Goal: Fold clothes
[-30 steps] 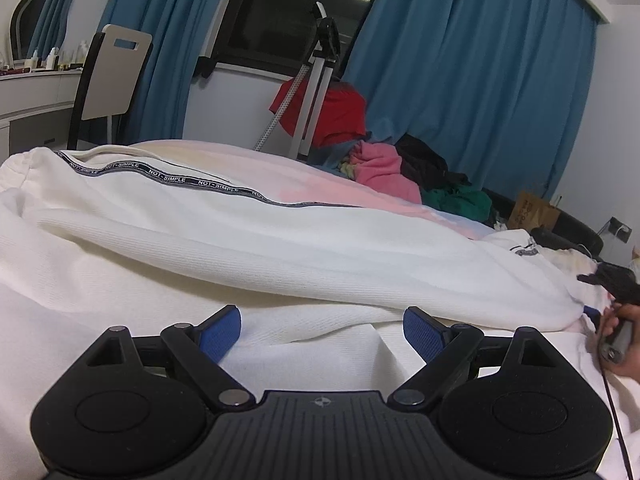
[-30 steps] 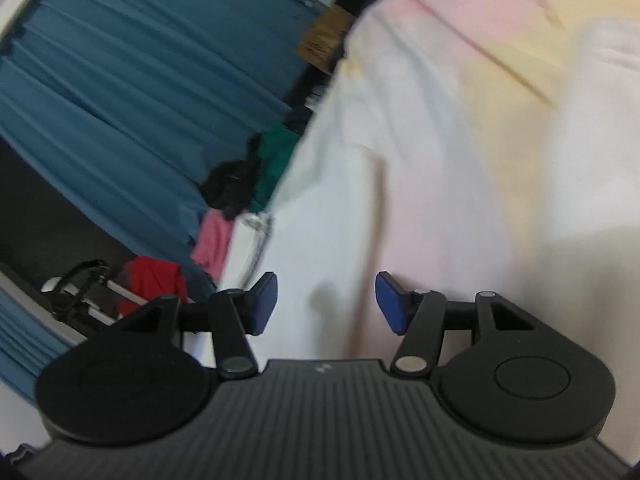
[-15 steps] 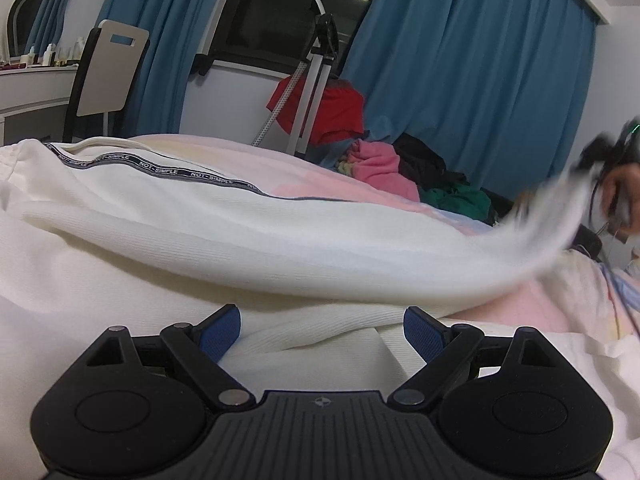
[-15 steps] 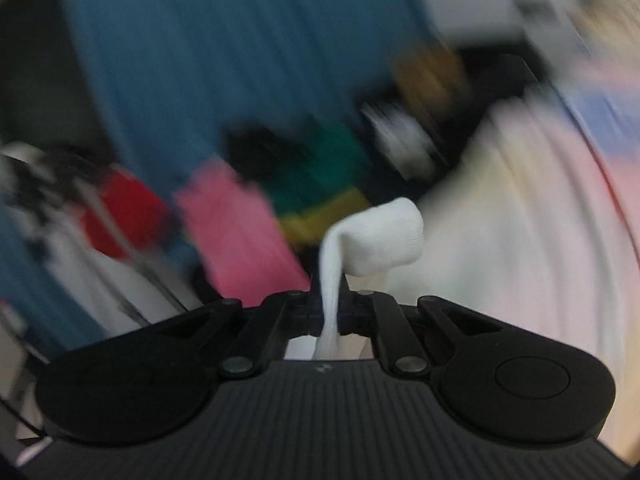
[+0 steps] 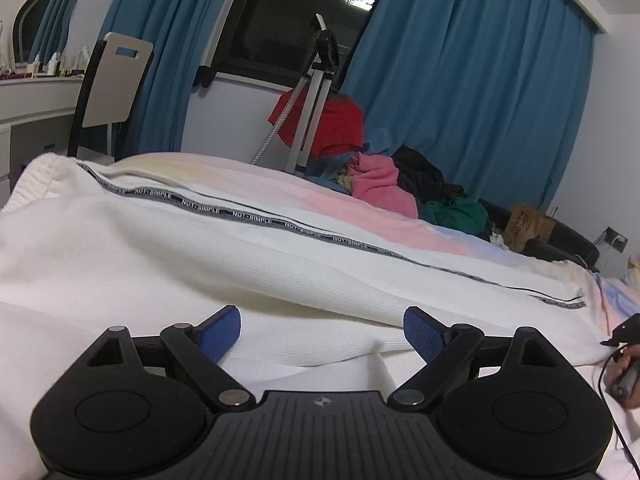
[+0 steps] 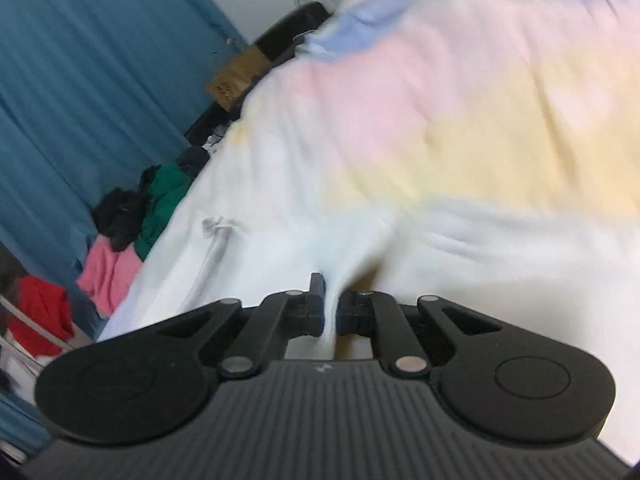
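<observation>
While the left gripper (image 5: 322, 330) rested low over the white sweatpants (image 5: 168, 256), its blue-padded jaws stood wide apart and held nothing, with ribbed white fabric lying between and beneath them. In that left wrist view the garment stretched across the pastel bedsheet (image 5: 360, 220), its waistband (image 5: 30, 184) at the left and a dark lettered side stripe (image 5: 256, 218) running away to the right toward the cuff end. At the far right edge a hand (image 5: 624, 376) gripped the other tool close to that end. Behind the bed stood a clothes pile (image 5: 400, 188), blue curtains (image 5: 472, 92) and a chair (image 5: 116, 84).

From the right wrist view, blurred by motion, the right gripper (image 6: 329, 312) had its jaws pinched nearly together on a thin fold of the white fabric, which rose between them. A knotted drawstring (image 6: 216, 226) lay on the cloth just left of the grip, and the sheet (image 6: 460, 120) filled the right side.

My judgement is that the fold was only beginning. Because the pinch caught so narrow a ridge, a quick pull might let the cloth slip free. With the left jaws not clamped, the waistband side could drag along and bunch instead of staying flat, and the loose drawstring might get trapped inside the fold.
</observation>
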Demonstrator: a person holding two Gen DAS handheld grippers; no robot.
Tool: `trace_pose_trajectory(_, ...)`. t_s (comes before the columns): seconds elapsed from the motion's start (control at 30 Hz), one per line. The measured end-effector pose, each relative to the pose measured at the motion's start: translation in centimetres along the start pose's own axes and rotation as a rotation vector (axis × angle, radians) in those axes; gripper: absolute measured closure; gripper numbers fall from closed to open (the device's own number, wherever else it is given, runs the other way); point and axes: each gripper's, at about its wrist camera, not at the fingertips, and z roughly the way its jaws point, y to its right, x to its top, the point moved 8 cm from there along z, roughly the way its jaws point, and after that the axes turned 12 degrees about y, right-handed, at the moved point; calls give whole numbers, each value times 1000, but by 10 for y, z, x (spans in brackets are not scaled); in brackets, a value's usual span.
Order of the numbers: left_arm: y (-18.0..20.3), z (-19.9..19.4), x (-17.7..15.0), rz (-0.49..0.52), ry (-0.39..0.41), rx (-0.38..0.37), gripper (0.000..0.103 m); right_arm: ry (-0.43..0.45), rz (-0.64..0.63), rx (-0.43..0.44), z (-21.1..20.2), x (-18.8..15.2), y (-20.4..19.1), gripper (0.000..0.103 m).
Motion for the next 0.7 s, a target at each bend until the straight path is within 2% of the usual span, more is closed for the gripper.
trace_pose_trajectory(0.13,3,-6,9,18,11,5,13,4,-26,3,-1,-7,9,95)
trace_pose_trajectory(0.3,6,-12,19,22,12,16,13,1,-121,-33,-13,-8,-7,86)
trace_pose_trajectory(0.37,7,-17,22,37,10,26,13,-1,-133,-26,-39,-12,-8,68)
trace_pose_trajectory(0.4,7,-20,23,40,9,29,13,-3,-140,-23,-52,-14,-9,63)
trace_pose_trajectory(0.47,6,-27,26,44,1,35,13,-5,-152,-16,-77,-19,-10,43)
trace_pose_trajectory(0.53,5,-35,28,52,-16,50,13,-10,-159,-19,-100,-22,-11,40)
trace_pose_trajectory(0.7,5,-65,32,47,-43,48,13,-58,-150,-127,-136,-6,4,40)
